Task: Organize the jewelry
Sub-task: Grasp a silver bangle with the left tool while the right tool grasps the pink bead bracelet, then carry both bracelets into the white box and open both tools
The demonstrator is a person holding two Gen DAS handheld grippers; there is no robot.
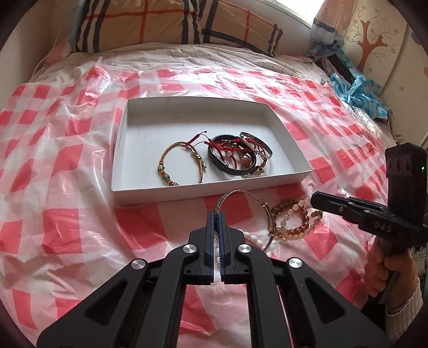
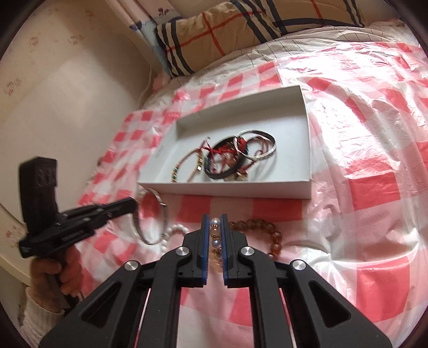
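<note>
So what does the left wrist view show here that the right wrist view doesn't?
Only the left wrist view: the left gripper from behind, shut on the silver bangle, a crumpled blue bag and a tree-print wall panel. Only the right wrist view: the right gripper shut on a pearl bracelet, and a bare wall. Both: the white box holding bracelets, amber beads, the checked sheet and the plaid pillow.

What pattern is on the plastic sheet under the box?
The plastic sheet under the box has red-and-white checks, clearest in the left wrist view.
</note>
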